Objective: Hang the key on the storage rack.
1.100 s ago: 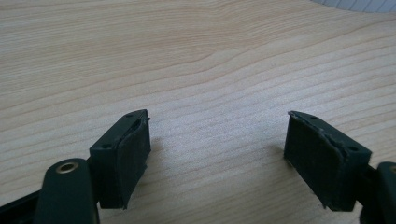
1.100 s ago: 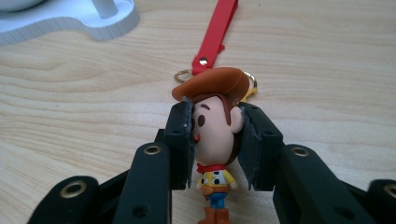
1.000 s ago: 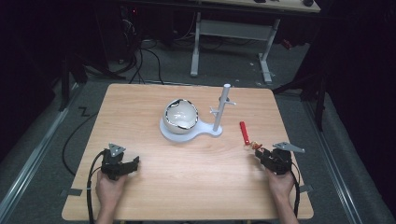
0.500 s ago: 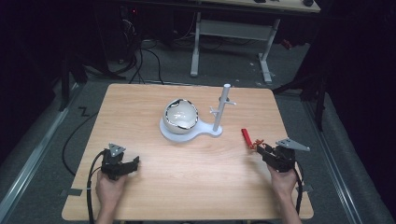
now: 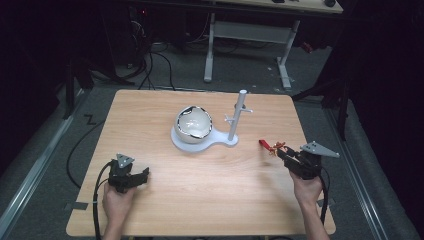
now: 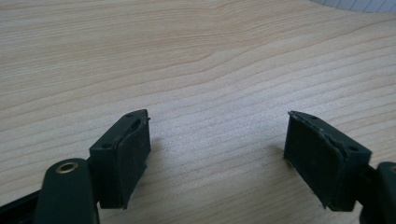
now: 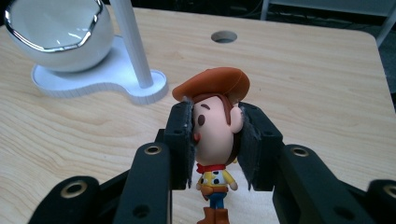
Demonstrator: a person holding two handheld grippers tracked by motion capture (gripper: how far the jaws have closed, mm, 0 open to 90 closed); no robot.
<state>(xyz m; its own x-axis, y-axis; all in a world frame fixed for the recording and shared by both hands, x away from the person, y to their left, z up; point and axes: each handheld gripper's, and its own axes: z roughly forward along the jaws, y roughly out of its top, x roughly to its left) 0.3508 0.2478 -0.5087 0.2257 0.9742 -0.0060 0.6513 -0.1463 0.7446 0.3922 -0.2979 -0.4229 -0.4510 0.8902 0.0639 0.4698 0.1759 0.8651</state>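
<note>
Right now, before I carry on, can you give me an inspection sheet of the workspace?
Surface: wooden table, bare wood around the stand.
Job's things: cowboy figurine held by its head; white stand with bowl and post.
Clutter: nothing seen.
Grippers: right tongs shut on the figurine, raised; left tongs open, empty, low over the table.
Cables: one trails from each tongs, off the near edge.
Surroundings: dark floor, desk frame behind, floor cables.

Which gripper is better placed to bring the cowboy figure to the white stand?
Right, probably. The right gripper already clamps the cowboy figure by its head, and the white stand is close ahead. The left gripper is open over bare table.
</note>
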